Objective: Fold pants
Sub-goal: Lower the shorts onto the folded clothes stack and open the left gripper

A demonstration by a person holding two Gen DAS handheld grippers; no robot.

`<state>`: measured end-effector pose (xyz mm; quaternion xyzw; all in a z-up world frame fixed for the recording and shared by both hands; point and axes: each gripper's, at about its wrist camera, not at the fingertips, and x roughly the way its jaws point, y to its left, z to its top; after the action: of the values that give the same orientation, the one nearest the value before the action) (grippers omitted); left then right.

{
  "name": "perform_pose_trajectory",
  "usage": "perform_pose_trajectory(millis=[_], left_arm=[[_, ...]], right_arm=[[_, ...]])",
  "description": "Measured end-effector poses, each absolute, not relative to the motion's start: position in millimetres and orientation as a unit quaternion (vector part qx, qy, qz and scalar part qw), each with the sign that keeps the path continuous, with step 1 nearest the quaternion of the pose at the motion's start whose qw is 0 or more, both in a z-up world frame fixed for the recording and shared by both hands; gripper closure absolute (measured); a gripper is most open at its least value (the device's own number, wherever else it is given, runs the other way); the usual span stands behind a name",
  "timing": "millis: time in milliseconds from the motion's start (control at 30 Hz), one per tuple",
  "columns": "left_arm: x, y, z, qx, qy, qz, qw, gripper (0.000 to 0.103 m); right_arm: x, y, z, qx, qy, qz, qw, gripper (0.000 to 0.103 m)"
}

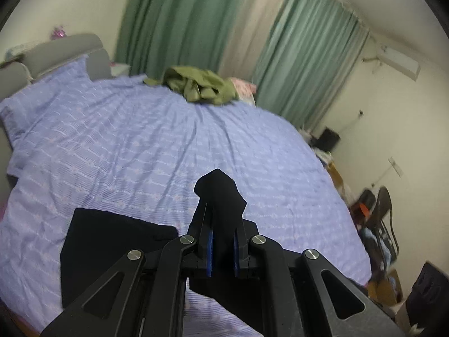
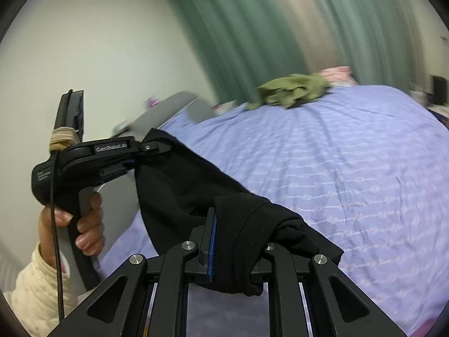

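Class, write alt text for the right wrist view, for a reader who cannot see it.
The right gripper is shut on black pants, which stretch across to the left gripper, also shut on them, held in a hand with a cream sleeve. Beyond lies a bed with a lilac patterned sheet, an olive-green garment heaped at its far edge, and green curtains behind.

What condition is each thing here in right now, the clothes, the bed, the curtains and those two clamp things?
Black pants: lifted, pinched by both tools.
Left tool: shut on the pants.
Right tool: shut on the pants.
Green garment: crumpled, unfolded.
Bedsheet: spread, wrinkled.
Curtains: drawn.
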<state>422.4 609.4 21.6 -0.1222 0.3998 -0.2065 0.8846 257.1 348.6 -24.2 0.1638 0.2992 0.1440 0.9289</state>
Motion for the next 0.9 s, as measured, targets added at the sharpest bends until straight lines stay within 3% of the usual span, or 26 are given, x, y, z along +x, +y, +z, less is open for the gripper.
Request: perform_pose_trajectory(millis=[233,533,667,900], left_arm=[[488,642,8,-0.070,0.432,-0.298,0.848,0.092],[553,682,-12,-0.039,0.428,-0.377,0.821,0.092],[580,708,-65,0.019,0.469,-0.361,0.806,0.091],[601,743,-172,0.073,0.555,-0.303,0.771,0.091]], right_arm=[[275,427,-26,0.214,0.292,0.019,0.932,0.087],[318,519,-19,0.159,0.291,-0.074,0.941,0.087],[341,561,-43,0.153,0.320,-0.097,0.930,0.087],[380,610,-145,0.220,0.458,-0.065,0.859,0.087]])
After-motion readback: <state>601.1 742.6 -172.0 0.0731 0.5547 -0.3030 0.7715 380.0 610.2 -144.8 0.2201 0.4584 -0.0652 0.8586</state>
